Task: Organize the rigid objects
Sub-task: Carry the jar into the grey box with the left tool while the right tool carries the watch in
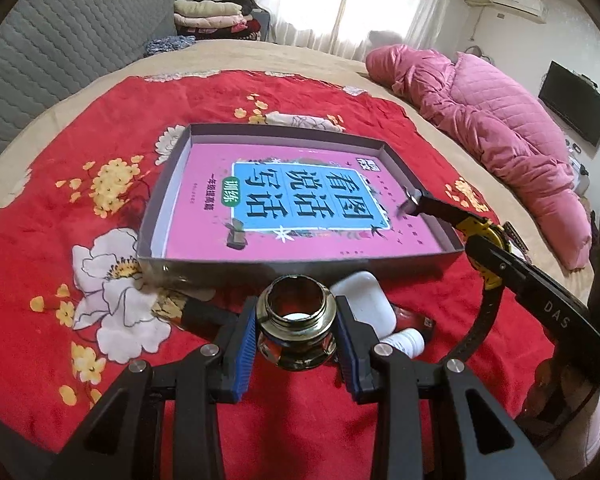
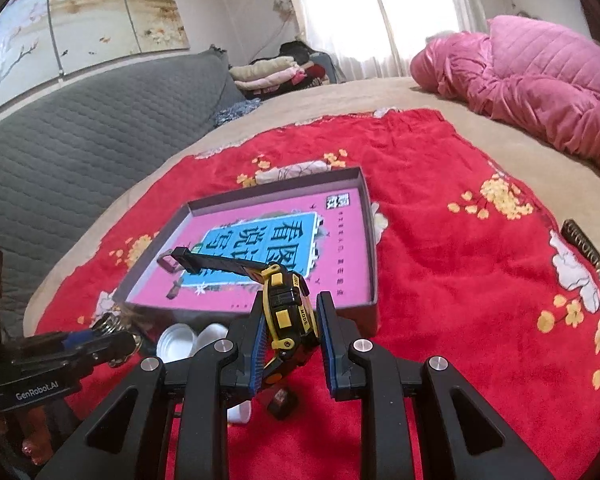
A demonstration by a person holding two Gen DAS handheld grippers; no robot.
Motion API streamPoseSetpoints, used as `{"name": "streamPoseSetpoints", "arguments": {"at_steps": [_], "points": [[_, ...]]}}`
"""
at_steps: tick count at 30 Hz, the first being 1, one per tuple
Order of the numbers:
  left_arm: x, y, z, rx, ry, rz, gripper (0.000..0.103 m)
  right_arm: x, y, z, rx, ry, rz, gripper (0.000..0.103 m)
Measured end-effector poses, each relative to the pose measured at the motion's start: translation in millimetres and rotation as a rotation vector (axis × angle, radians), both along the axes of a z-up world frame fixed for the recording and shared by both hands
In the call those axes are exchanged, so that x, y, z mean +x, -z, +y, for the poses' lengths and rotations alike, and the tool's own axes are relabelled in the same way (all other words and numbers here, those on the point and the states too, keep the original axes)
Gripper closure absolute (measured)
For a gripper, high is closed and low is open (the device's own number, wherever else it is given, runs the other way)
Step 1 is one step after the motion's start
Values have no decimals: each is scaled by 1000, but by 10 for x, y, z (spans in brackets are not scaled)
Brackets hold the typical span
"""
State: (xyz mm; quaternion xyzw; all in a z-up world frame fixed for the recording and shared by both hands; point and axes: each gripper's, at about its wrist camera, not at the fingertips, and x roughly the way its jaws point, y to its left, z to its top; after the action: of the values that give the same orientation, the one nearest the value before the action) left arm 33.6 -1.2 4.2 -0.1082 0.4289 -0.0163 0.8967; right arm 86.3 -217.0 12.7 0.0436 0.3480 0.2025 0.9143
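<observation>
Left claw (image 1: 296, 346): pinching a jar (image 1: 296, 320), a blue pad pressed on each side below its metal neck; the open mouth faces up, so it is carried upright and, I judge, cannot spill.
Right claw (image 2: 290, 342): pinching a watch (image 2: 286, 312) by its yellow-and-black case. The left pad touches the case; whether the right pad does I cannot tell, but the watch hangs clear of the cloth, so I take it as gripped.
Strap (image 2: 216, 266): sticks out stiffly from the case, beyond the claw tips, with its buckle end over the box.
Box (image 1: 300, 196): shallow, grey-walled, open on top, with a pink book (image 1: 296, 200) flat on its floor. It lies just ahead of both claws and looks like the place meant for the loose things.
Jar to box: the jar sits just short of the near wall, a little above it.
Watch to box: the case is near the front right corner, not yet inside.
Loose things: a white case (image 1: 362, 296), a white cap (image 2: 176, 342) and small bottles lie on the red cloth (image 1: 80, 184) between claws and box, still to be sorted.
Bed: carries the cloth; a pink quilt (image 1: 496, 128) lies well apart at the far right.
Likely step: both items carried toward the box.
</observation>
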Motion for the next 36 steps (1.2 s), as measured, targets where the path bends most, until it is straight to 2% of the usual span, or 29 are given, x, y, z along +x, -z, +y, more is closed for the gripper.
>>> {"name": "streamPoseSetpoints", "arguments": {"at_steps": [6,26,36], "points": [[73,-25,27,43,-15,-14,67,137,23,-61,18,34,-3,79],[491,36,310,62,-132,-17,67,565,174,31,44,43,-4,79],[662,153,333,73,-145,9,67,711,241,1,61,52,1,79]]}}
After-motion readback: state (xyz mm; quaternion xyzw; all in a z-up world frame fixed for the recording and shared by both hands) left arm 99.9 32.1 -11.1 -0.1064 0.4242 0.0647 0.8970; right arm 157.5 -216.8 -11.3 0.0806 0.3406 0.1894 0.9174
